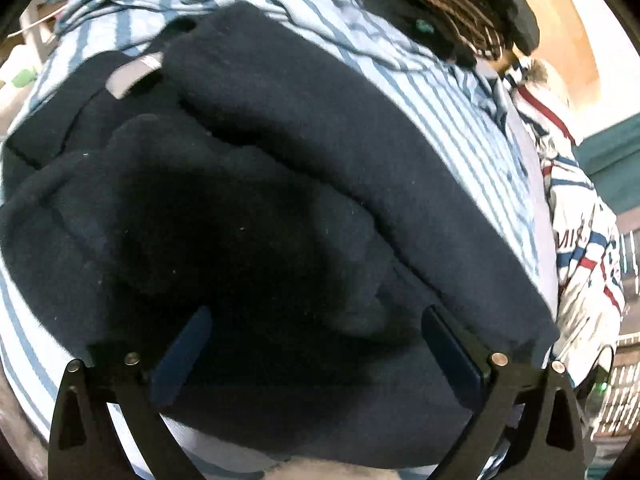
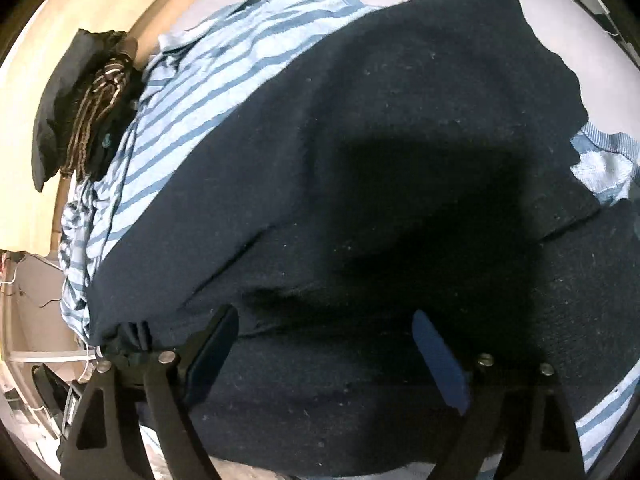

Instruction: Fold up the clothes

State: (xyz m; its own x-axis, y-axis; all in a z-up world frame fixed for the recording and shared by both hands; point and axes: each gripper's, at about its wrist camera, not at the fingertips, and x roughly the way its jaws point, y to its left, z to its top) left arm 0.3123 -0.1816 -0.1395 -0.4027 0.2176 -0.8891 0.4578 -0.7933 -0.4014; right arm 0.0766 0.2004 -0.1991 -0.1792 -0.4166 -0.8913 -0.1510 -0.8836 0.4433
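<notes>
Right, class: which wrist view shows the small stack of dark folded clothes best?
The right wrist view: the stack of dark folded clothes sits whole at its left edge. The left wrist view cuts the stack off at the top.

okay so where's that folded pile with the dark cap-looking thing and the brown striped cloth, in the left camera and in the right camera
Left wrist view: the folded pile sits at the top right, beyond the blue striped shirt.
Right wrist view: the folded pile sits at the upper left, at the far edge of the blue striped shirt.
Shared landmark: the navy garment fills the middle of both pictures, lying on the striped shirt.
</notes>
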